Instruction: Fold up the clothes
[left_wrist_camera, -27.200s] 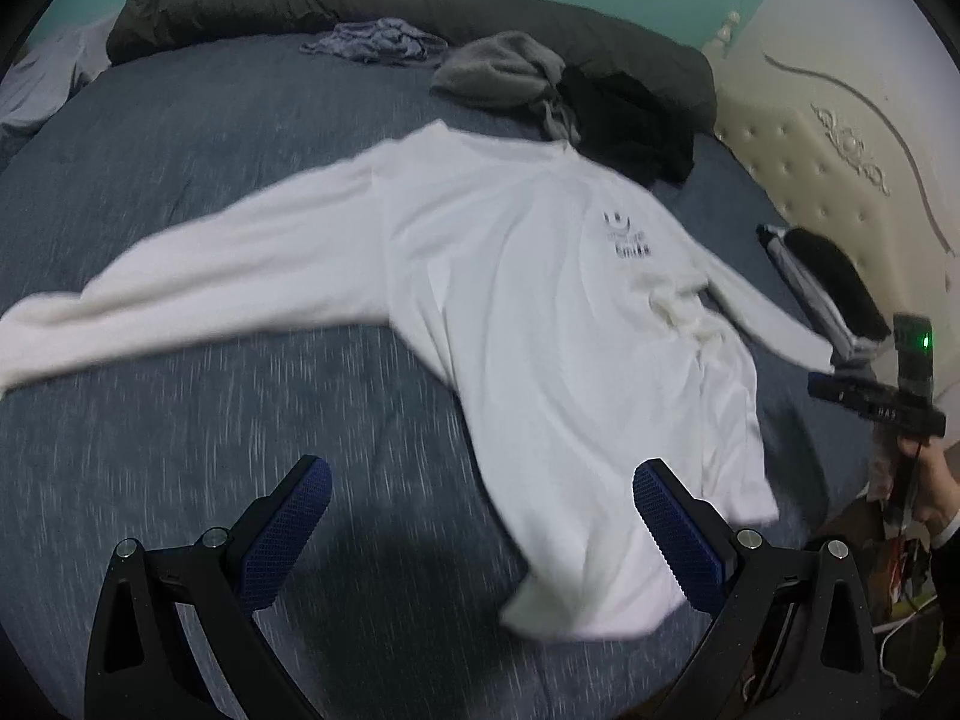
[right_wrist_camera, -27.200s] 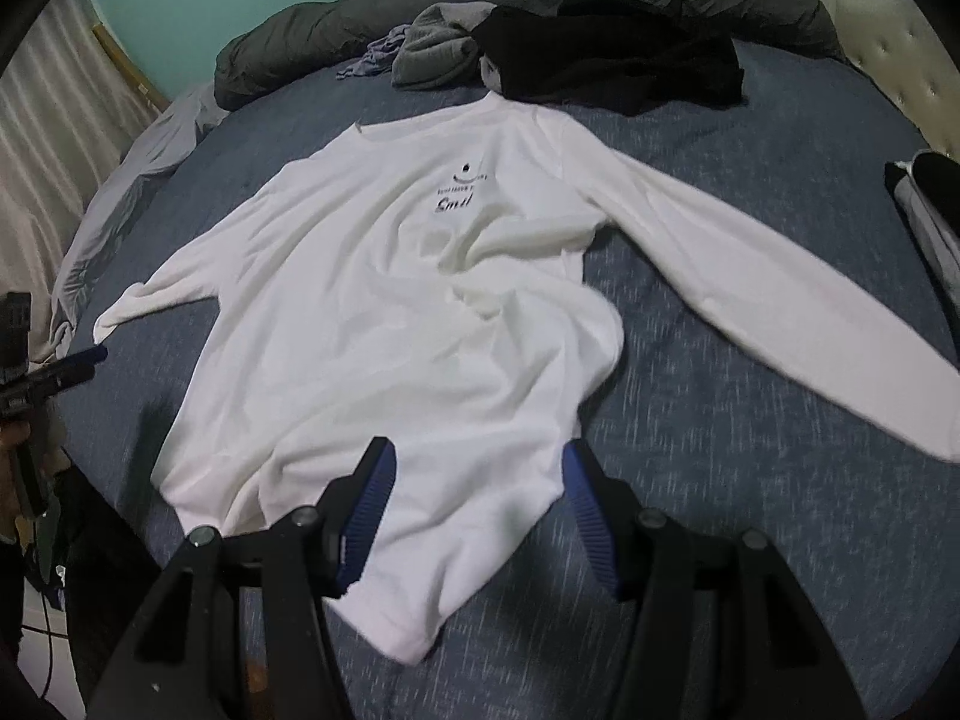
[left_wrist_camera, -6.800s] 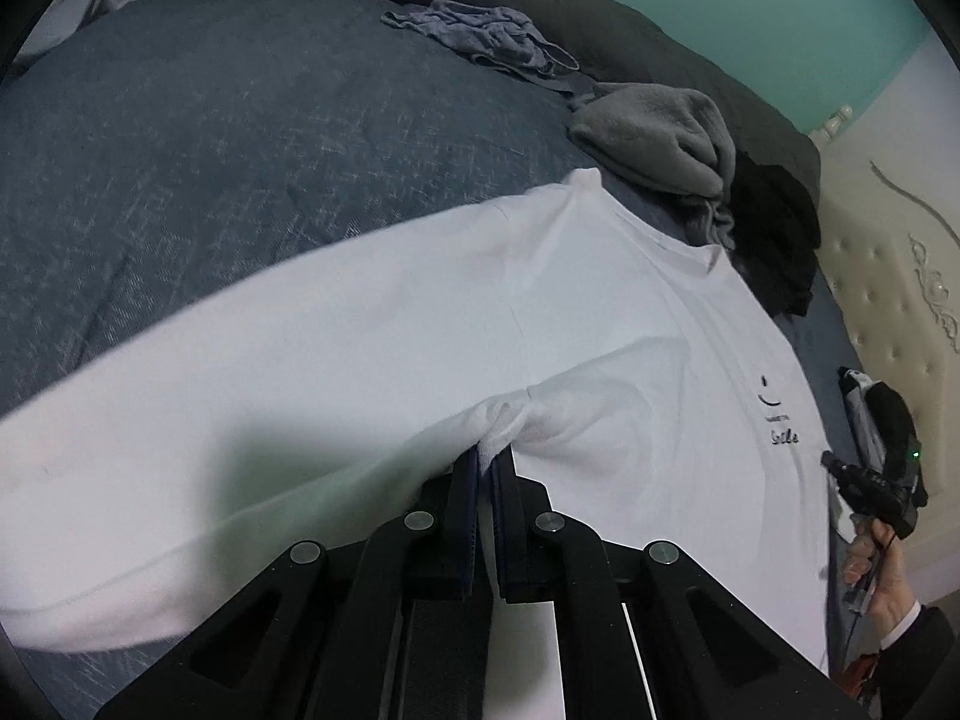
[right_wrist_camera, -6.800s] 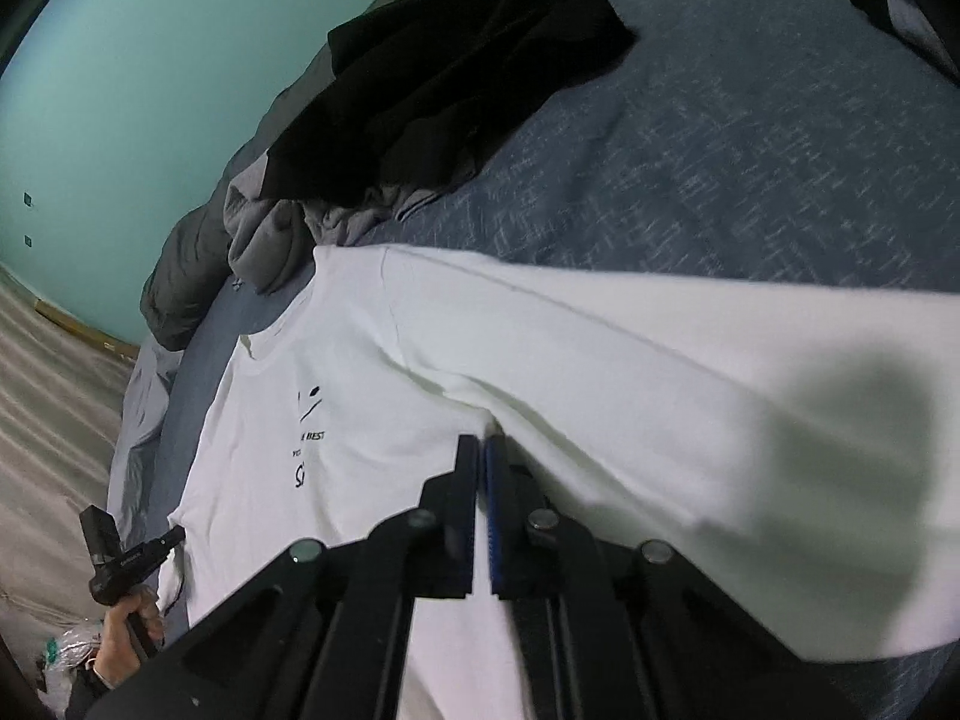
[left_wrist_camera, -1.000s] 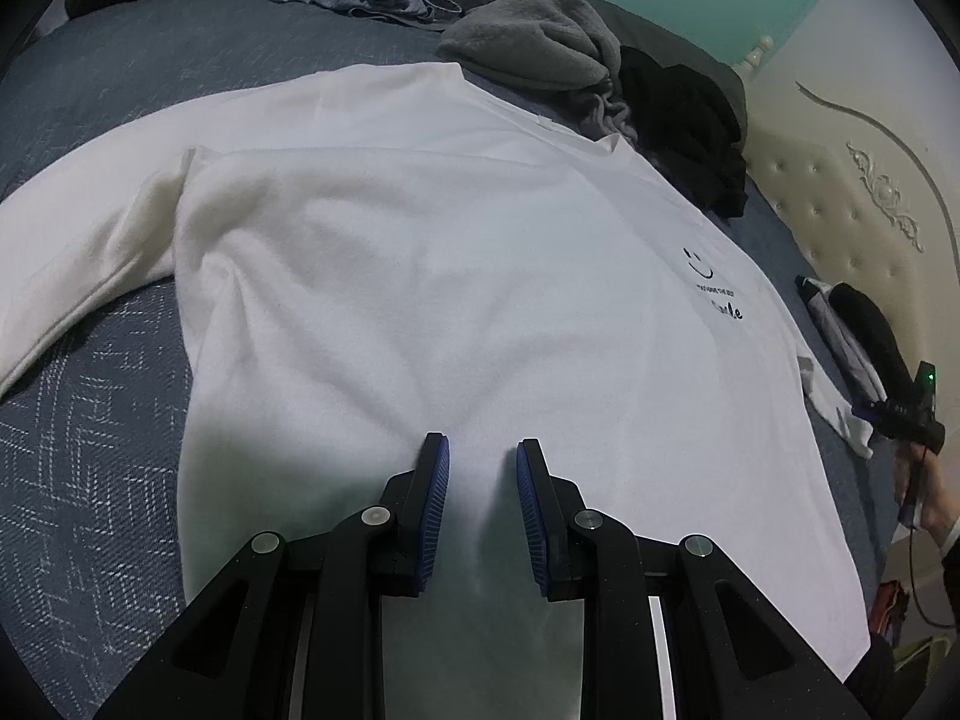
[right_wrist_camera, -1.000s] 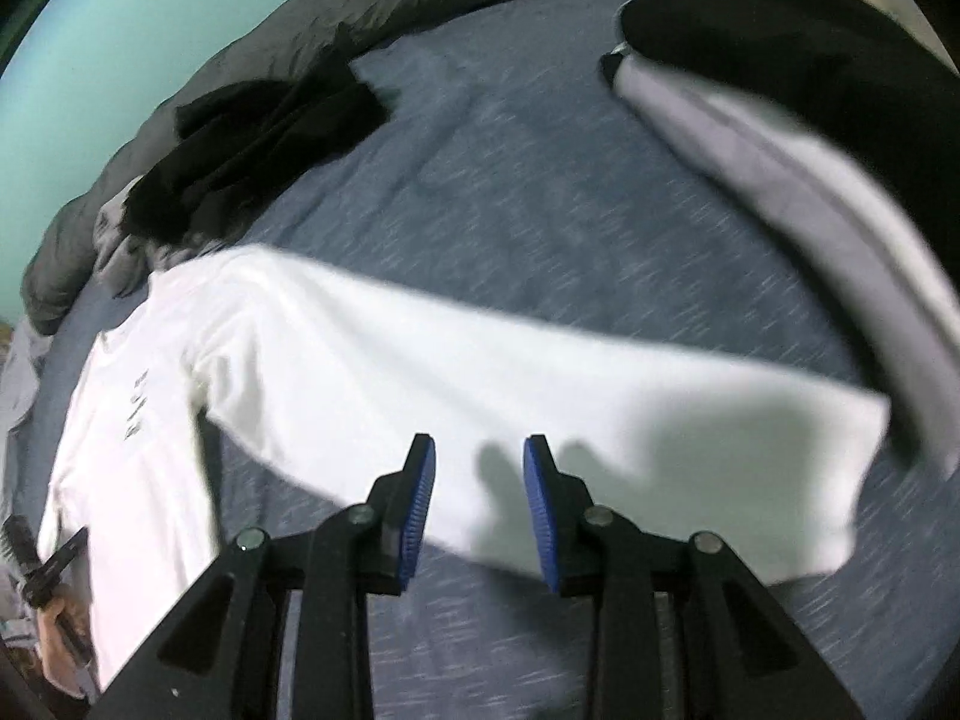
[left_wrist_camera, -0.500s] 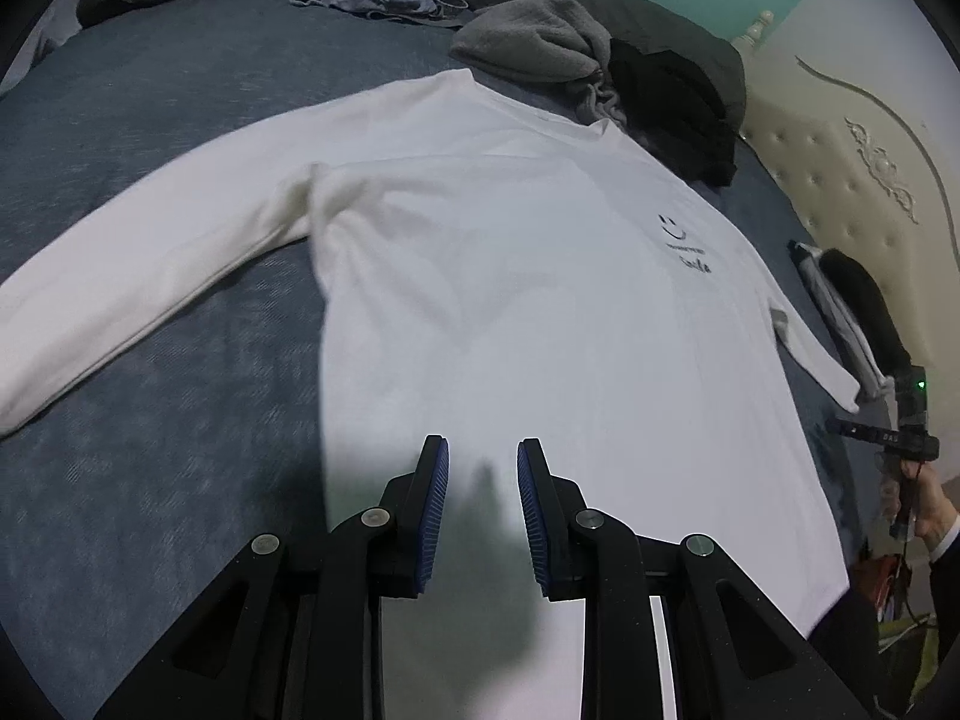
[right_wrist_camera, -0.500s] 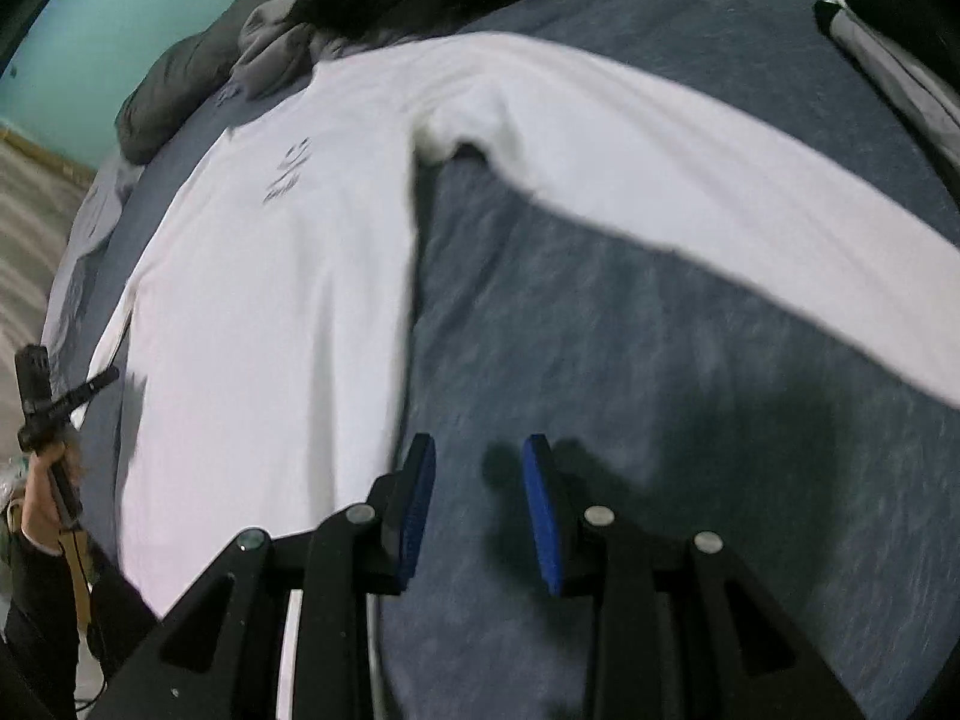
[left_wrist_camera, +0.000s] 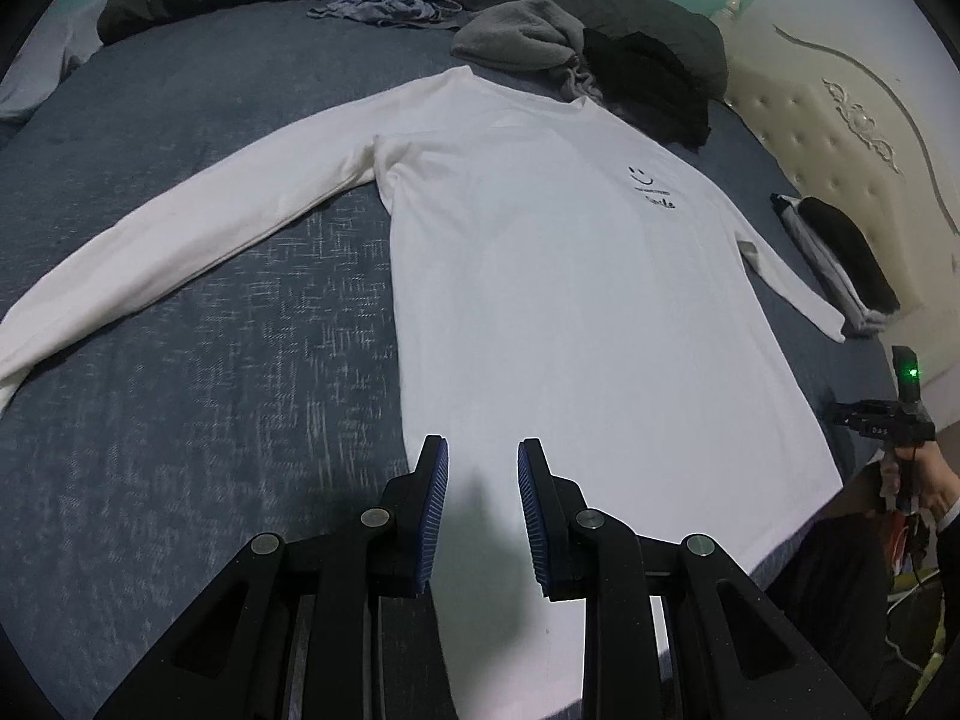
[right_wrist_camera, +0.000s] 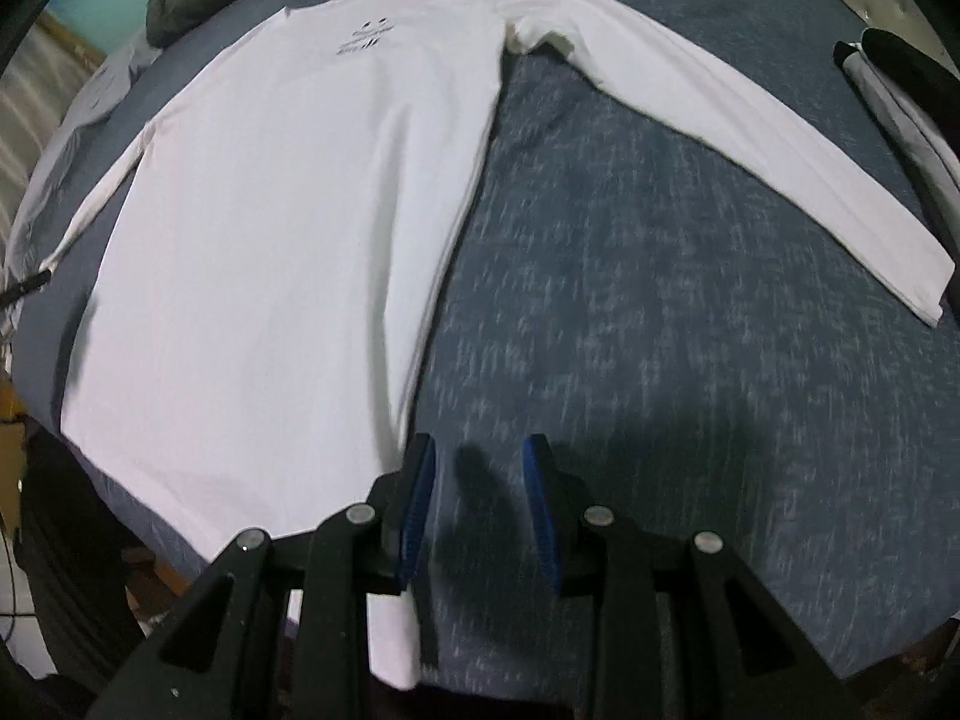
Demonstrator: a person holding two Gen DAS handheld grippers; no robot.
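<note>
- White long-sleeve shirt (left_wrist_camera: 558,276) lies face-up and flat on the blue-grey bed (left_wrist_camera: 180,420), collar toward 12 o'clock, hem at the near edge, both sleeves spread out to the sides.
- Left hand-held gripper (left_wrist_camera: 480,510) hangs over the hem at 6 o'clock in the left wrist view, jaws part-spread w/ nothing between the blue pads; its shadow falls on the cloth.
- Right hand-held gripper (right_wrist_camera: 477,504) hangs just off the shirt's side edge at 6 o'clock in the right wrist view, over bare bed; jaws likewise part-spread, pinching nothing.
- Sleeve (right_wrist_camera: 750,114) runs out toward 2 o'clock in the right view; the other sleeve (left_wrist_camera: 180,240) runs to 9 o'clock in the left view.
- Pile of grey and black clothes (left_wrist_camera: 588,60) sits at 12–1 o'clock, touching the collar; a folded stack (left_wrist_camera: 840,264) waits at 3 o'clock near the headboard.
- Judged step: shirt is laid out, first fold not begun. To do it well, prob. take each sleeve near cuff and shoulder, bring it across the chest, keeping the body flat.
- Pinch one layer's edge cleanly, lift only slightly, lay down w/o dragging the body; soft knit will likely ruck if pulled sideways.
- Watch the collar end: the pile there could snag a later hem-to-collar fold.
</note>
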